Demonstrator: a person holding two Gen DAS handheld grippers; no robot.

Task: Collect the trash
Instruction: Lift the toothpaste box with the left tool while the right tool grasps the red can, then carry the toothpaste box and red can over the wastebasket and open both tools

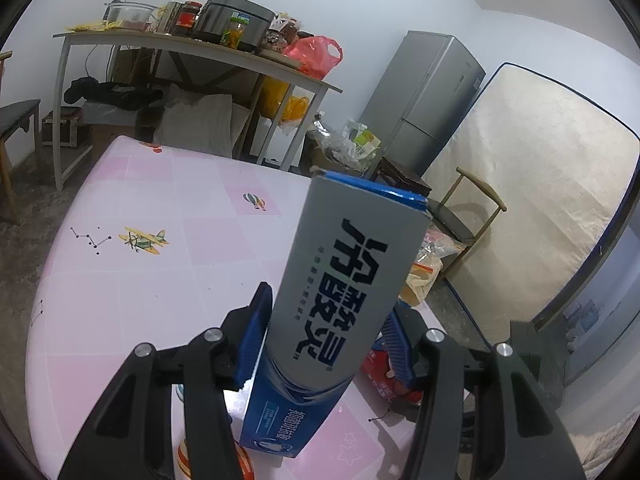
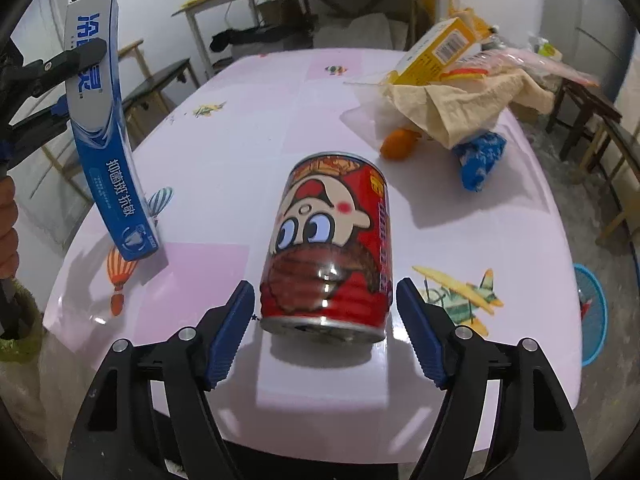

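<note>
We had the left wrist view looking down along its fingers, close on the long blue-and-silver toothpaste carton [image 1: 340,304]. Our right wrist view faced steeply down, shared that carton [image 2: 100,120] and the pink patterned tabletop [image 2: 240,128].

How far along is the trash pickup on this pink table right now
Nothing visibly binned yet; no bin is in view. In hand: the left gripper is clamped on the blue toothpaste box, lower end near the table. The right gripper stands open around the red drink can, pads clear of it. Still left: the can, yellow carton, crumpled beige paper, orange piece and blue wrapper.
</note>
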